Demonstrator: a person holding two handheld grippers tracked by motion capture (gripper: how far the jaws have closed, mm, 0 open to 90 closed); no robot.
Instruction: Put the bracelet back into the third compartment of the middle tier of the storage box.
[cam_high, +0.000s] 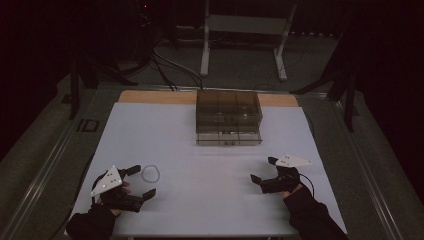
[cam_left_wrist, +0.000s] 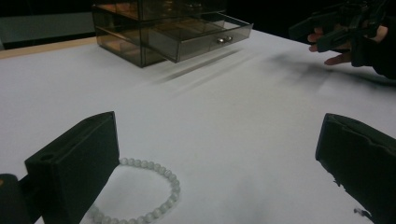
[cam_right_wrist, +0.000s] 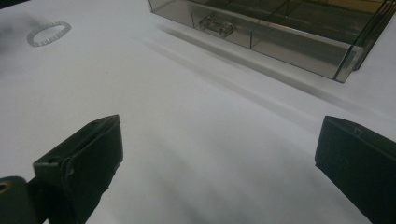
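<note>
A white bead bracelet (cam_high: 150, 173) lies flat on the white table (cam_high: 210, 150), near its front left. My left gripper (cam_high: 141, 181) is open beside it, its jaws wide apart; in the left gripper view the bracelet (cam_left_wrist: 144, 191) sits just inside the left jaw. At the back centre stands a smoky clear drawer box (cam_high: 228, 115) with its bottom drawer (cam_high: 229, 137) pulled out. My right gripper (cam_high: 264, 170) is open at the front right, nothing between its jaws. In the right gripper view the open drawer (cam_right_wrist: 275, 32) lies ahead and the bracelet (cam_right_wrist: 48, 32) far left.
A wooden strip (cam_high: 150, 96) runs along the table's far edge. A metal frame rail (cam_high: 55, 150) borders the left side and another the right. Cables (cam_high: 170, 67) and a white stand (cam_high: 245, 30) sit on the floor behind.
</note>
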